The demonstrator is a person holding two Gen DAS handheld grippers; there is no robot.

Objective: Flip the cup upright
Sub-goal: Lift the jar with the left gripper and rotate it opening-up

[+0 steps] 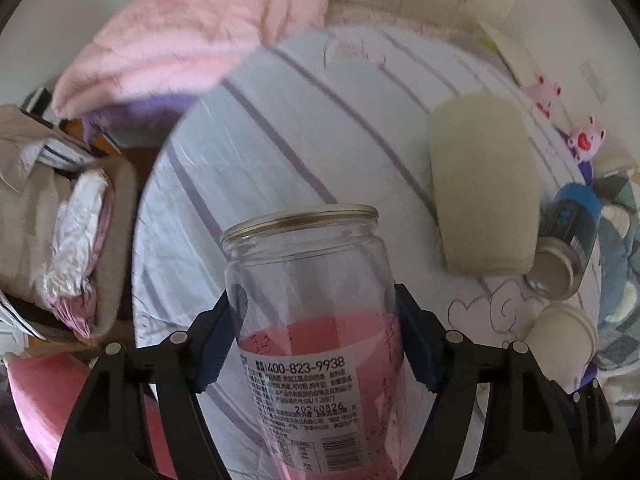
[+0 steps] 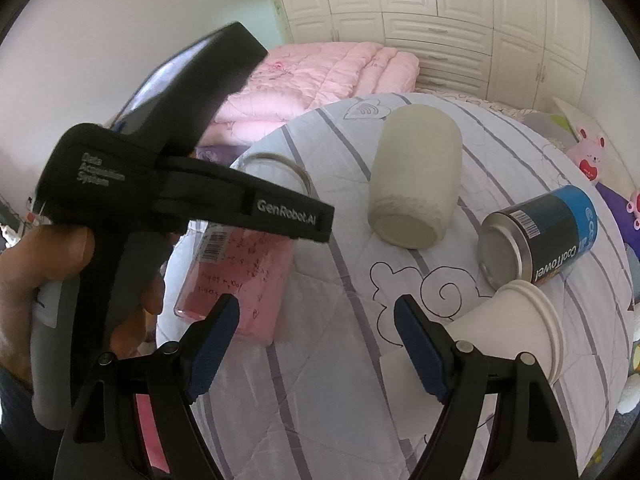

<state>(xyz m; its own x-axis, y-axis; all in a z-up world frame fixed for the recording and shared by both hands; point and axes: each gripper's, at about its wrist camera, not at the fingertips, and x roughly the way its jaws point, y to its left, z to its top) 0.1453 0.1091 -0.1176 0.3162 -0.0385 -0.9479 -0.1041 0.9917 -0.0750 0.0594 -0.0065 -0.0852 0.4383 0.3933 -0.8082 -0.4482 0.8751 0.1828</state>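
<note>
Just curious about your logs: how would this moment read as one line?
left gripper: shut on glass jar | right gripper: open | frosted cup: lying on side

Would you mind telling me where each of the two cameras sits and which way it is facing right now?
Left wrist: on the left gripper, looking along its fingers, which clamp a glass jar above the striped quilt; only gripper parts show.
Right wrist: on the right gripper, open, facing the quilt; the person's left hand with its gripper shows.
Shared: jar, pale green cup, blue can, white paper cup.
</note>
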